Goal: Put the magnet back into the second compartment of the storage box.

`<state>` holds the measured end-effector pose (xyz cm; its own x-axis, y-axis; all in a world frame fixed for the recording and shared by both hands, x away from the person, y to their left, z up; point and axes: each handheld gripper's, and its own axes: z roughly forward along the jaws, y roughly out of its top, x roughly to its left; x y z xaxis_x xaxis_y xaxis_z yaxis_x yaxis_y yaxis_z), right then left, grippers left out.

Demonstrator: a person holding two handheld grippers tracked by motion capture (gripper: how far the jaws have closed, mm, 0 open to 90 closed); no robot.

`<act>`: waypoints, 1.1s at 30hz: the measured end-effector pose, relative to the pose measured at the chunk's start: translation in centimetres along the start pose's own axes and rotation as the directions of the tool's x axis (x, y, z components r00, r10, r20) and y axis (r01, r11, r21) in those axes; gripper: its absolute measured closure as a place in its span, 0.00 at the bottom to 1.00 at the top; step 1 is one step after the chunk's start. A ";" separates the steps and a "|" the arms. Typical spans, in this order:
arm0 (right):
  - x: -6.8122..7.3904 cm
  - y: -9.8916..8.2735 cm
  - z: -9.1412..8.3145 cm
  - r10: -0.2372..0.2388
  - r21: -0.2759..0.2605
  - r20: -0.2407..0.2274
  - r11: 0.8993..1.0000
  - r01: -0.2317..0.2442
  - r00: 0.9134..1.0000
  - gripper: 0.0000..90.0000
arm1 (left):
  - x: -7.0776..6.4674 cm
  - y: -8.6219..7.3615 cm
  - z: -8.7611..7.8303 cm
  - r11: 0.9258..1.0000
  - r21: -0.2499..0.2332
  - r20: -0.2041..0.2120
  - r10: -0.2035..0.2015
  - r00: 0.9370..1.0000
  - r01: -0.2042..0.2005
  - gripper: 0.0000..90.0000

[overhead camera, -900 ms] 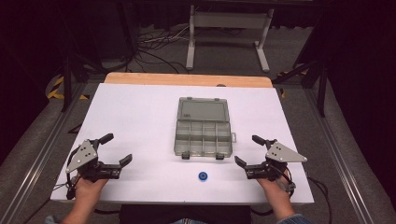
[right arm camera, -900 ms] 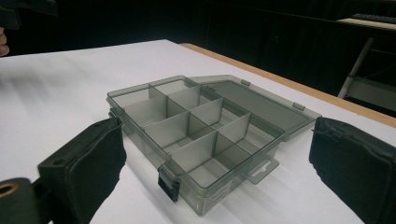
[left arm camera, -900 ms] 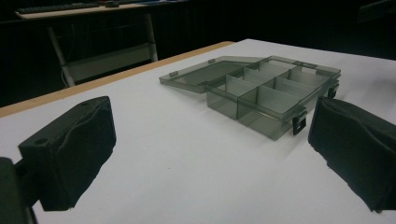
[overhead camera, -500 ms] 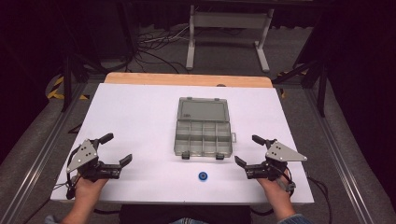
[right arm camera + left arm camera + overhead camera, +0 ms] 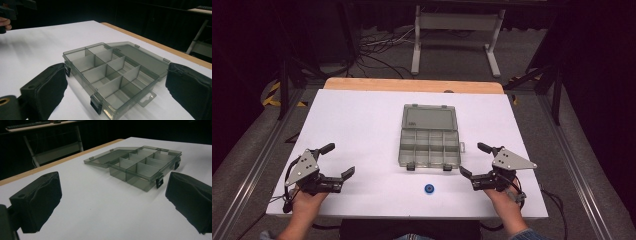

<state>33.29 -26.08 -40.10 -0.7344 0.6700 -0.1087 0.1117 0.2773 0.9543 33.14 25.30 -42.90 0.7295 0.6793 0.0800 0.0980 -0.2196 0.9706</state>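
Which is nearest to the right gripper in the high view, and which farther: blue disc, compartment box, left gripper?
From the right gripper:
1. Compartment box, just off its inner side, lid open.
2. Blue disc, toward the table's near edge, close to the box's rank.
3. Left gripper, across the table.

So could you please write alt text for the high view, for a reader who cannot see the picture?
An open, empty grey organizer box lies mid-table on a white table, its lid folded flat on the far side. A person's hands hold open tongs at the near corners: left tongs, right tongs. A small blue disc lies near the front edge, between them.
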 end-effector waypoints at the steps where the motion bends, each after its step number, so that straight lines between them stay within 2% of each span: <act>1: 0.1 0.2 0.1 0.003 0.000 -0.005 1.000 -0.003 1.000 0.04 | 0.0 0.0 0.0 1.000 0.000 -0.001 0.003 1.000 -0.003 0.02; 5: 0.3 1.0 0.6 0.015 0.001 -0.034 1.000 -0.015 0.999 0.04 | -0.1 0.0 0.1 1.000 0.000 -0.002 -0.003 1.000 0.003 0.02; 10: 1.5 2.1 2.1 -0.012 0.004 -0.093 1.000 0.012 0.996 0.04 | -0.2 0.1 0.1 1.000 -0.002 0.006 0.005 1.000 -0.005 0.02; 12: 1.6 2.2 2.3 -0.014 0.002 -0.097 1.000 0.015 0.995 0.04 | -0.2 0.1 0.1 1.000 -0.002 0.006 0.006 1.000 -0.006 0.02; 17: 1.9 3.0 3.5 0.014 -0.023 -0.142 1.000 -0.018 0.990 0.03 | -0.1 0.0 0.2 1.000 -0.001 0.007 0.004 1.000 -0.004 0.02; 23: 2.6 3.9 4.5 -0.004 -0.019 -0.147 1.000 0.001 0.989 0.01 | -0.1 0.1 0.1 1.000 -0.003 0.012 0.002 1.000 -0.002 0.02; 26: 2.7 4.0 4.7 -0.009 -0.006 -0.168 1.000 0.008 0.986 0.00 | -0.1 0.0 0.1 1.000 -0.001 0.011 0.005 1.000 -0.005 0.02; 30: 2.9 4.3 5.4 -0.005 0.094 -0.211 0.995 0.025 0.978 0.05 | -0.1 0.1 0.1 1.000 -0.001 0.011 0.005 1.000 -0.005 0.02; 33: 3.0 5.1 5.9 -0.020 0.167 -0.234 0.984 0.060 0.972 0.07 | -0.1 0.1 0.2 1.000 -0.001 0.010 0.003 1.000 -0.003 0.02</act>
<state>35.65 -18.57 -37.19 -0.8726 0.4848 -0.0595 0.1777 0.4287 0.8858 33.15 25.08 -42.88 0.7366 0.6716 0.0802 0.0955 -0.2207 0.9707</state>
